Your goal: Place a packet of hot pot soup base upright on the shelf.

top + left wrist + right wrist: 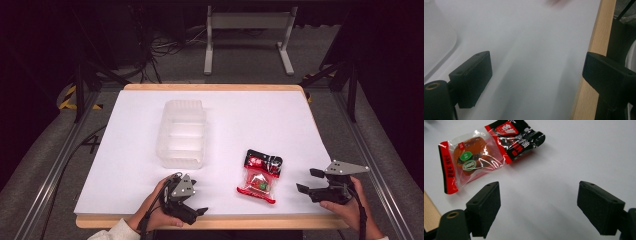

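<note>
Your left gripper [192, 207] sits closest, low at the near edge of the table [215, 87], with its black jaws spread wide and nothing between them. Your right gripper [308, 181] is a little farther along on the other side, jaws spread wide too and holding nothing, aimed at the snack packet [260, 175]. The packet lies flat on the smooth white sheet [260, 120] between your two grippers, near the right one but not touching it. It looks like you are just starting to reach for it. Next, slide the right jaws around its thin edge and pinch gently. The packet is shiny, crinkly plastic, red and black, with a clear window. Farther back stands a clear plastic box [182, 133], ribbed, soft-cornered and open on top.
</note>
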